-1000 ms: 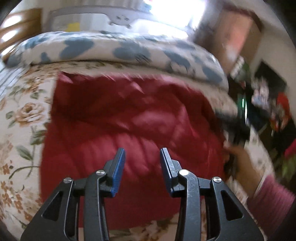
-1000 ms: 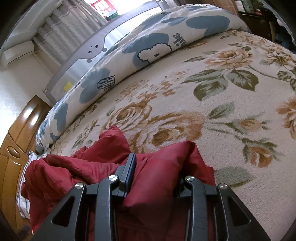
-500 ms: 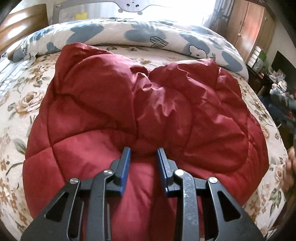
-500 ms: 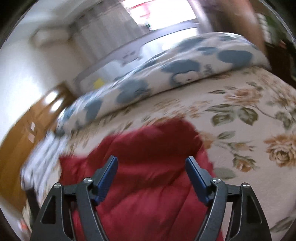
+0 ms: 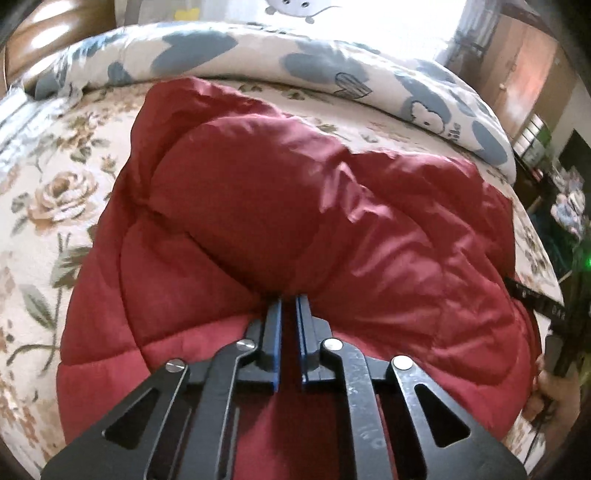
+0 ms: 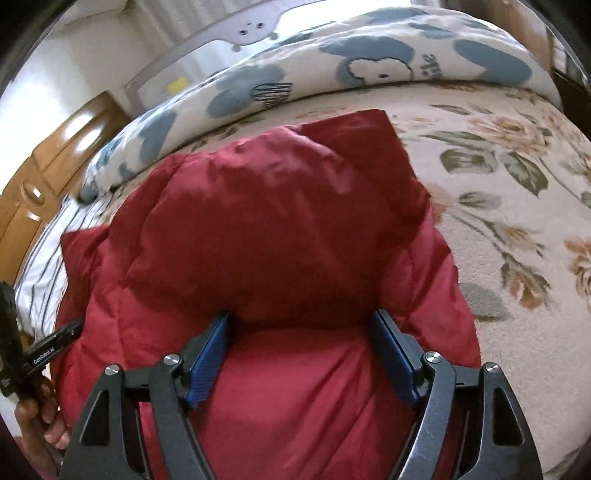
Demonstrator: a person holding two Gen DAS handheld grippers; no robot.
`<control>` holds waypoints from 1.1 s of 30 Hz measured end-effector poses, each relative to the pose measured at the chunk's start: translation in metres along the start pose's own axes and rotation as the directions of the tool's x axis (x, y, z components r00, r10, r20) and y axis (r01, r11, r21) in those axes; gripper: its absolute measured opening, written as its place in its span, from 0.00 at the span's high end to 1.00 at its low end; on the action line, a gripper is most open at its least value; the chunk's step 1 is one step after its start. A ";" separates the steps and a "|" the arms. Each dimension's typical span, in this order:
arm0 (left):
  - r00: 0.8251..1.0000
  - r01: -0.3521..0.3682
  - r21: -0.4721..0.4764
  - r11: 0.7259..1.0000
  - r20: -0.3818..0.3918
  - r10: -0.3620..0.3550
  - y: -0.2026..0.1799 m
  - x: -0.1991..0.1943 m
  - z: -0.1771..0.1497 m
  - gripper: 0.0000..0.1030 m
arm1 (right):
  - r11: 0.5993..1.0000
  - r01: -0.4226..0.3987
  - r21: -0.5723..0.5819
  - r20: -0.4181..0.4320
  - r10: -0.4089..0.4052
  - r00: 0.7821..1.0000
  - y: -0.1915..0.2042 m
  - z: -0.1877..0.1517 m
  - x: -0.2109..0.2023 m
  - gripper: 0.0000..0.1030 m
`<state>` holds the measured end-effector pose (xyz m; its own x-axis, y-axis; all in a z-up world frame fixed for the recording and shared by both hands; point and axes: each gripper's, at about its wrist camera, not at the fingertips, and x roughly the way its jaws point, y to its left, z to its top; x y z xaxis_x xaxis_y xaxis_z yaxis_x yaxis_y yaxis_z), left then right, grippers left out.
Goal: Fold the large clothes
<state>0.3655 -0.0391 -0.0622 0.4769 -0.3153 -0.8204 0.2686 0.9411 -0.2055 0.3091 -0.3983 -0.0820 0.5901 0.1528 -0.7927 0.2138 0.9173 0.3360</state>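
Note:
A red quilted puffer jacket (image 5: 295, 221) lies folded over on a floral bedspread (image 5: 44, 192). In the left wrist view my left gripper (image 5: 288, 301) has its blue-padded jaws nearly together at the near edge of the upper fold; a thin gap shows, and I cannot see fabric between them. In the right wrist view my right gripper (image 6: 301, 319) is wide open, its fingers either side of the jacket's (image 6: 277, 221) upper fold edge. The right gripper also shows in the left wrist view (image 5: 546, 306) at the jacket's right edge.
A rolled white duvet with blue prints (image 5: 258, 55) lies along the bed's far side. A wooden headboard (image 6: 48, 166) and a striped pillow (image 6: 40, 266) are on the left. A grey bed rail (image 6: 229, 33) stands behind. Shelves and a wardrobe (image 5: 524, 85) are to the right.
My left gripper's jaws have closed from open to nearly shut at the fold edge. My right gripper let go of the jacket, opened wide and moved in over the fold.

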 end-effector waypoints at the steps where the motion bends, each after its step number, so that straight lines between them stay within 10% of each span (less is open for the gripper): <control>1: 1.000 -0.004 -0.005 1.000 -0.003 0.004 0.000 0.003 0.002 0.94 | 1.000 -0.002 0.008 -0.002 0.002 1.000 -0.001 0.000 0.002 0.24; 21: 0.999 0.024 -0.031 0.999 -0.030 -0.025 0.004 -0.011 0.003 0.96 | 0.999 -0.012 0.035 0.011 0.011 1.000 -0.002 0.004 -0.010 0.24; 33: 0.994 0.108 -0.033 0.994 0.031 -0.107 0.014 -0.055 -0.007 0.60 | 0.998 -0.048 0.050 0.019 0.048 0.999 -0.014 -0.005 -0.055 0.24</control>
<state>0.3369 -0.0075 -0.0238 0.4714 -0.4180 -0.7766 0.2910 0.9050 -0.3104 0.2700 -0.4172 -0.0458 0.6142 0.1893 -0.7661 0.2235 0.8894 0.3989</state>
